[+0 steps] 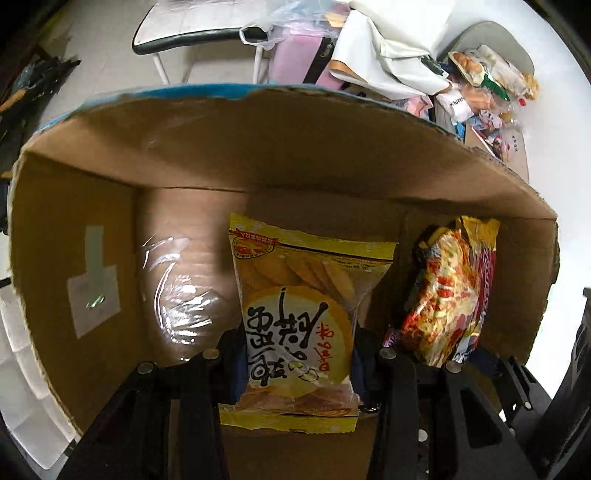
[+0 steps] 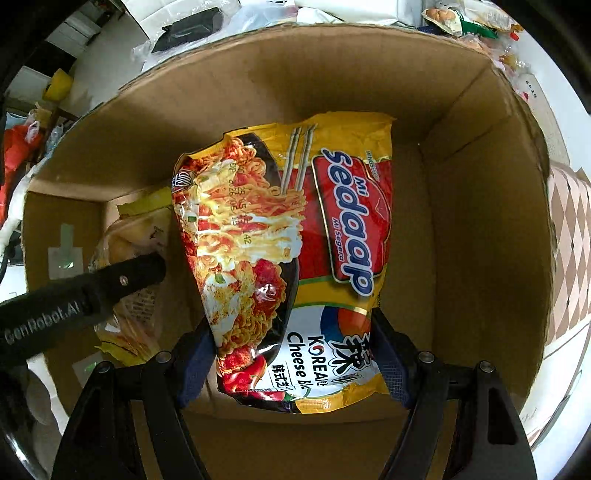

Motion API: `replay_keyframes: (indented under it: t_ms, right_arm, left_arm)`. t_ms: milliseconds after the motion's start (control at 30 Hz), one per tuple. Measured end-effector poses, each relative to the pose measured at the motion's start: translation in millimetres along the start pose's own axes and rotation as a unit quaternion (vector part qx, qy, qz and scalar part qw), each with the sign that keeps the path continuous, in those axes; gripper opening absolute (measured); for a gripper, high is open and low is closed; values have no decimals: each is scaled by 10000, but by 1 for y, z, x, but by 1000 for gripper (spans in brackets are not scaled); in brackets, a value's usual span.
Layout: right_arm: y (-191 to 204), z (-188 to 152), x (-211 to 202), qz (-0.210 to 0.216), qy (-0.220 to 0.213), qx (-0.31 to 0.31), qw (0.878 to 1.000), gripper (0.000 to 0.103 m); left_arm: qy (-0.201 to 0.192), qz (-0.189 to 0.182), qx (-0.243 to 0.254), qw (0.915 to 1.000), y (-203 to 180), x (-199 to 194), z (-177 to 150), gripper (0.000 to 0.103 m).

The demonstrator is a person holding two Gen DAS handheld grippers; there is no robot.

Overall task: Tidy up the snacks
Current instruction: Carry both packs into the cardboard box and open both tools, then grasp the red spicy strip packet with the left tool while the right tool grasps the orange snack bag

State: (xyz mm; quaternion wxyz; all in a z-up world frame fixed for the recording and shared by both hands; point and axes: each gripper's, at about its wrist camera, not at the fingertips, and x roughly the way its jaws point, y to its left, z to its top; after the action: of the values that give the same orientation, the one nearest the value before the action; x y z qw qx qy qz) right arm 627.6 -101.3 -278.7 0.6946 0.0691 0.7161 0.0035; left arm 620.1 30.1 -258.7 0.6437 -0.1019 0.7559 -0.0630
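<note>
Both grippers reach down into an open cardboard box point(image 1: 258, 147). My left gripper point(image 1: 297, 369) is shut on a yellow rice-cracker packet point(image 1: 295, 295), which hangs upright between its blue pads. To its right in the left wrist view hangs the noodle packet point(image 1: 450, 295). My right gripper point(image 2: 291, 365) is shut on that red and yellow Mi Sedaap noodle packet point(image 2: 295, 240), gripped at its lower end inside the same box point(image 2: 461, 184). In the right wrist view the left gripper's black arm point(image 2: 92, 291) and the cracker packet point(image 2: 140, 229) show at the left.
The box floor holds clear plastic wrap point(image 1: 177, 295) at the left. A white label is taped on the left box wall point(image 1: 92, 295). Behind the box lie several more snack packets point(image 1: 487, 81), white bags point(image 1: 388, 48) and a chair point(image 1: 184, 26). A patterned floor point(image 2: 569, 251) shows at the right.
</note>
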Motion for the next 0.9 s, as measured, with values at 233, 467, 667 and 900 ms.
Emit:
replay_keyframes:
  t_ms: [233, 467, 667, 900]
  right_arm:
    - [8, 2, 9, 39, 111, -105, 9999, 93]
    - [10, -14, -5, -82, -6, -238, 9997, 96]
    - [8, -45, -35, -144, -392, -331, 9986, 98]
    - [7, -91, -82, -230, -1015, -385, 9938, 99]
  left_arm:
    - [-80, 232, 126, 9996, -4, -4, 0, 70]
    - [-401, 270, 211, 9986, -8, -22, -8, 81]
    - [-868, 214, 289, 9956, -10, -54, -34, 81]
    - [-1803, 531, 462, 9811, -13, -95, -89, 81]
